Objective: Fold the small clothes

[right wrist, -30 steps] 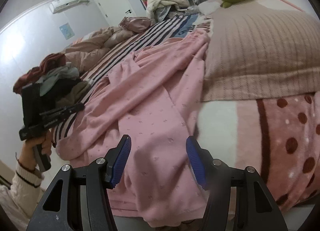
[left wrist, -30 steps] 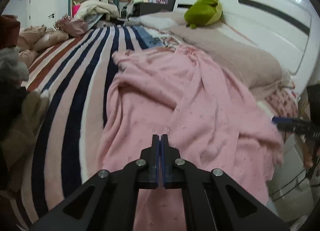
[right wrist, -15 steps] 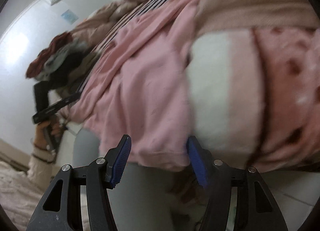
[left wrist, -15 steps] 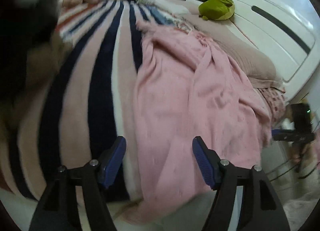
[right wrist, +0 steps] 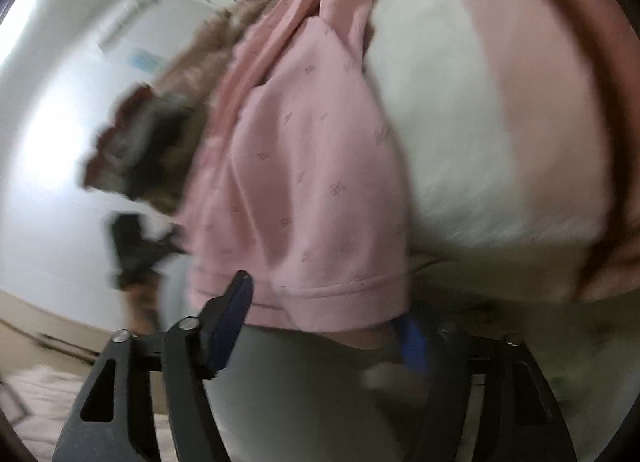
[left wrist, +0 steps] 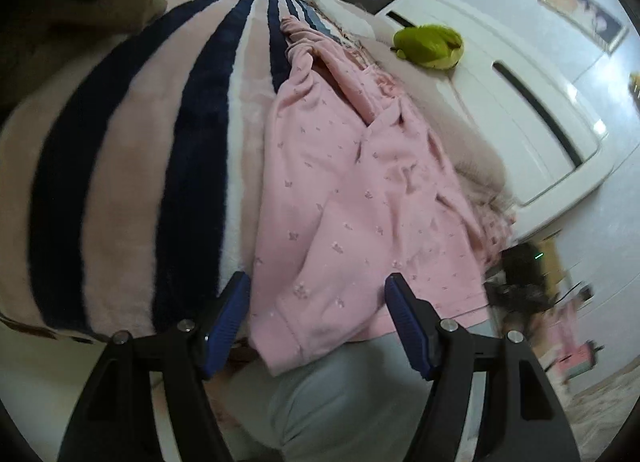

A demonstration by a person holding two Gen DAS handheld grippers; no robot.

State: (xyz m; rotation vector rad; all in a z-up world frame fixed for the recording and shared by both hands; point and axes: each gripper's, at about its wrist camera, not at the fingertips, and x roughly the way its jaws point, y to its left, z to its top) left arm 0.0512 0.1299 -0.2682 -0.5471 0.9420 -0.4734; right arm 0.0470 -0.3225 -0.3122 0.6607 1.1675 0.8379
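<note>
Your left hand-held gripper [left wrist: 318, 312] is standing wide open at the bottom of the frame, its blue pads on either side of the pink garment's [left wrist: 352, 198] hanging hem and not pressing it. The garment is lying mid-frame across the striped blanket [left wrist: 132, 150] on the bed. Your right hand-held gripper [right wrist: 326, 320] has just been opening its jaws; the hem [right wrist: 320, 290] is draping between them, ungripped.

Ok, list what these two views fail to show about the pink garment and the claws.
- Right wrist view: motion blur; right claw's far finger half behind the pink garment's hem.
- Left wrist view: garment's near corner overhangs the bed edge, underside hidden; left claw open.
- Garment type: unclear, crumpled.
</note>
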